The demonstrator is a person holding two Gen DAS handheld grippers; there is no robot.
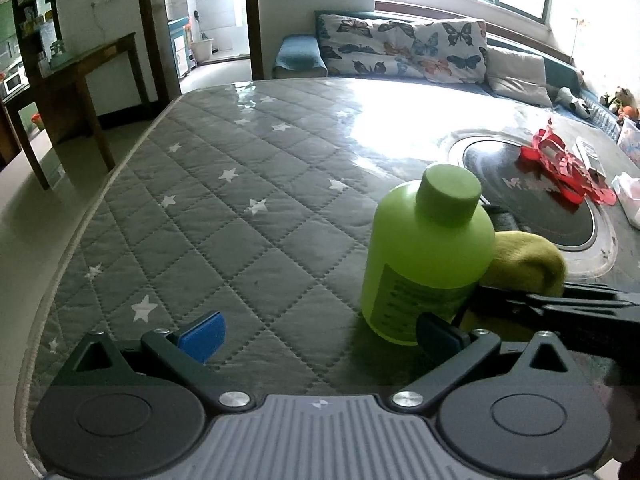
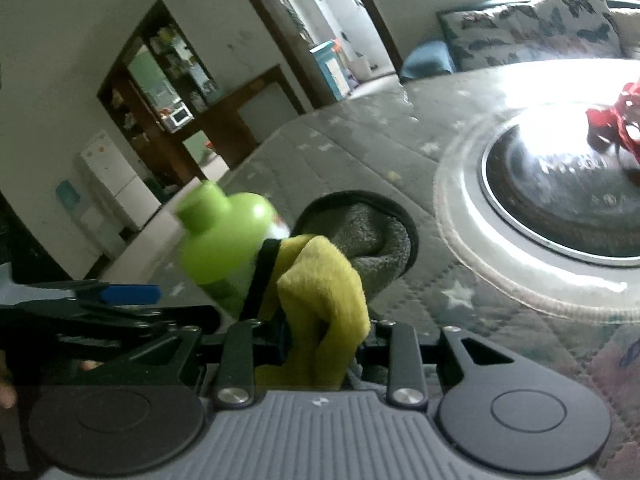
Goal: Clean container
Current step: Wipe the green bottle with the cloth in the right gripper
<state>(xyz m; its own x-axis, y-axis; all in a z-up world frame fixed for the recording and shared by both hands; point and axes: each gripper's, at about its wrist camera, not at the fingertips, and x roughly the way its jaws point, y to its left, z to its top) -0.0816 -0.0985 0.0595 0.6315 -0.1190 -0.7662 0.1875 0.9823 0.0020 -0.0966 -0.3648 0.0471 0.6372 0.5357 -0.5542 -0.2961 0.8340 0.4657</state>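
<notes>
A lime green bottle point(image 1: 428, 252) with a green cap stands upright on the quilted grey table cover point(image 1: 240, 208). My left gripper point(image 1: 320, 340) is open and empty, its right finger close beside the bottle's base. My right gripper point(image 2: 320, 344) is shut on a yellow-green cloth point(image 2: 320, 296), held just right of the bottle point(image 2: 224, 232). The cloth also shows in the left wrist view point(image 1: 528, 260) behind the bottle, with the right gripper's black fingers point(image 1: 560, 308) across it. A grey cloth point(image 2: 376, 236) lies behind the yellow one.
A round black turntable point(image 1: 532, 200) is set in the table at right, with red packaging point(image 1: 560, 164) on it. White bags point(image 1: 628, 196) lie at the far right. A sofa with butterfly cushions point(image 1: 404, 46) stands behind. The table's left edge point(image 1: 80, 232) drops to the floor.
</notes>
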